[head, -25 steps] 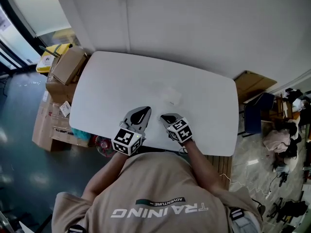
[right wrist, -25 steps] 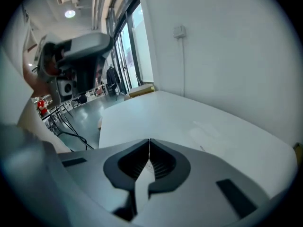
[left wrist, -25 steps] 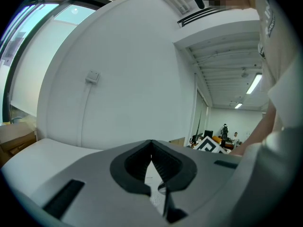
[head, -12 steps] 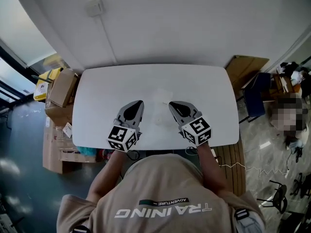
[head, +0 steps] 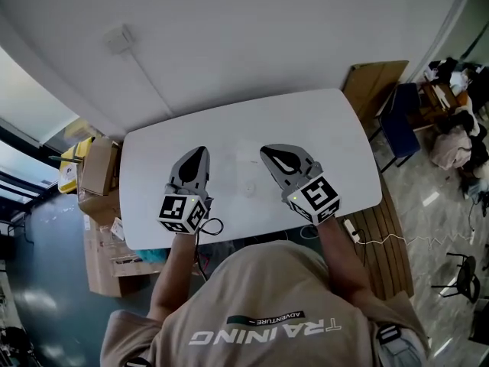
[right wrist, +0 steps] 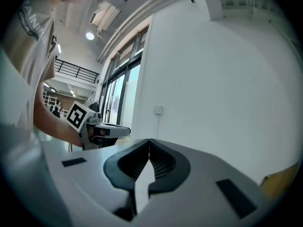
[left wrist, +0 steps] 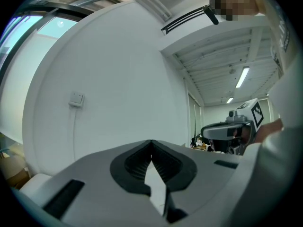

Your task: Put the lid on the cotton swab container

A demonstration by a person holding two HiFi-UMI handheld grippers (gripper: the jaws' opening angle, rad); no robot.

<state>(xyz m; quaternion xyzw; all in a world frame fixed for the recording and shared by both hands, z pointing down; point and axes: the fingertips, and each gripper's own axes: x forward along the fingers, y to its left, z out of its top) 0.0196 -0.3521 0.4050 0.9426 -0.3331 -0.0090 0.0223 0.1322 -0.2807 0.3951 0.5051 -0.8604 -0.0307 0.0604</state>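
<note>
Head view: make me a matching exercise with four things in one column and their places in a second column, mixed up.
1 left claw
2 right claw
3 cardboard box
4 wall plate

A on the wall beyond the table
B over the table, at the person's right
C past the table's left end
D over the table, at the person's left

Pairs: 1-D, 2-B, 3-C, 4-A

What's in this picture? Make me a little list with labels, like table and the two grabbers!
table: white table, by a white wall
left gripper: over the table, jaws together, nothing between them
right gripper: over the table, jaws together, nothing between them
between the grippers: faint pale shape on the table, too faint to name
floor at left: cardboard boxes
</note>
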